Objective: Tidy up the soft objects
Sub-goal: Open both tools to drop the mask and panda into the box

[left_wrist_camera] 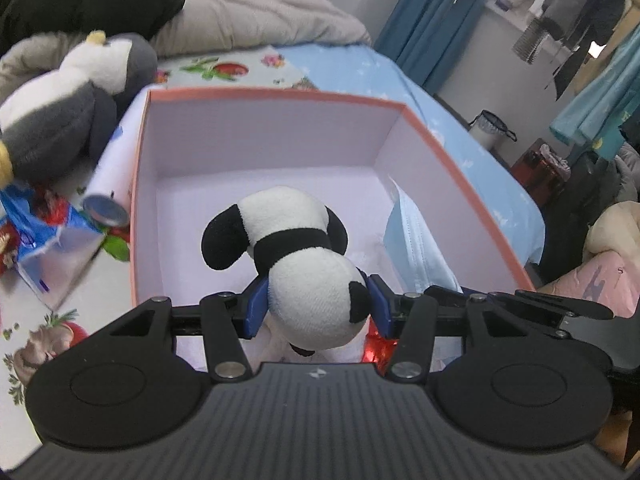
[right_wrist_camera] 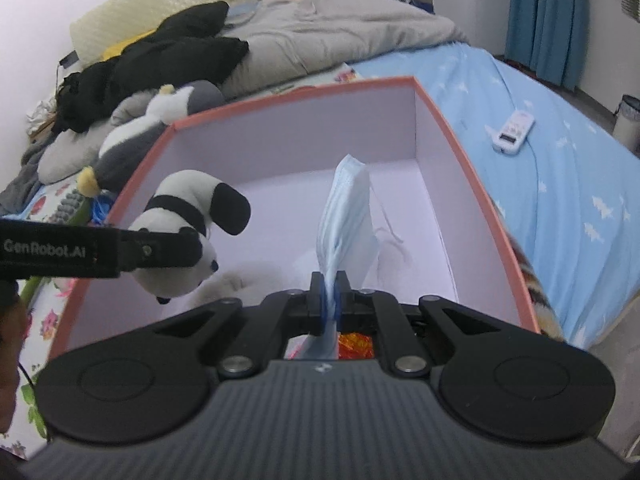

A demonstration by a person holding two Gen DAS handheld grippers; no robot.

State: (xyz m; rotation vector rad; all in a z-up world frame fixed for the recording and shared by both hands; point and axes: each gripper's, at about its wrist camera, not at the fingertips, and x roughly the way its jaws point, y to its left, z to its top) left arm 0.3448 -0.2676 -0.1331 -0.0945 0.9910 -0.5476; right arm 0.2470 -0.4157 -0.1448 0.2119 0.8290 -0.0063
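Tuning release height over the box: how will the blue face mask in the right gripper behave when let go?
Probably floppy: the face mask creases and fans out above the right gripper, which pinches it. Likely very light, so it may flutter rather than drop straight into the box. Its loose ear loops could snag on the pads.

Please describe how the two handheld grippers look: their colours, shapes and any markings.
Both the left gripper and the right gripper have a ribbed dark grey body, black linkage arms with silver pivot screws, round black discs on either side, and blue pads. The right wrist view shows white "GenRobot.AI" lettering on the left gripper's side.
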